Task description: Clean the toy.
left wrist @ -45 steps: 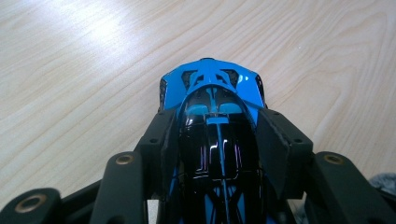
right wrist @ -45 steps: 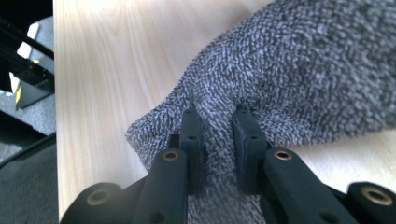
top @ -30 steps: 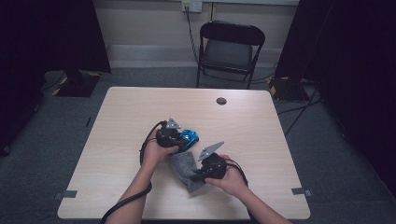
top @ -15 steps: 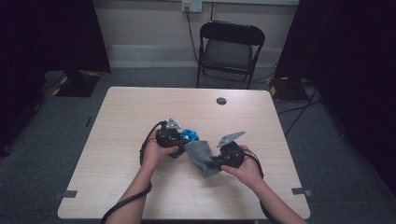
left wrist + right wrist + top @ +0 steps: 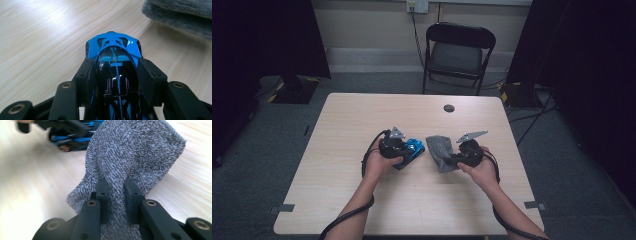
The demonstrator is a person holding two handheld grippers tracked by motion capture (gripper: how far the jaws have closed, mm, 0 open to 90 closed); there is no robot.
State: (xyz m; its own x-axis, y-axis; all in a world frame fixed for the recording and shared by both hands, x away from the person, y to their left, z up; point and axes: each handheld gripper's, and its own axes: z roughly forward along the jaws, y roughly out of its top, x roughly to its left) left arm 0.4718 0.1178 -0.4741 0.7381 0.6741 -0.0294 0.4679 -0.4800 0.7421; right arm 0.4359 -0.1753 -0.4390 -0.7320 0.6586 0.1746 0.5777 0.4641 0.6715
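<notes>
While wiping the blue toy car (image 5: pixel 411 149), clamped at its sides by the left hand-held gripper (image 5: pixel 404 150) near the middle of the table (image 5: pixel 337 200). Grey cloth (image 5: pixel 439 150) pinched tight in the right hand-held gripper (image 5: pixel 454 159), just beside the car, apart. Next, probably: bring cloth onto bodywork, keep car steady.

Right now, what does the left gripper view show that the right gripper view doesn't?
The left gripper view looks down the blue toy car from above, with the left gripper clamped on its sides. The right gripper view has the right gripper pinching the grey cloth, and the car side-on behind it. Both take in car, cloth and the wooden table.
</notes>
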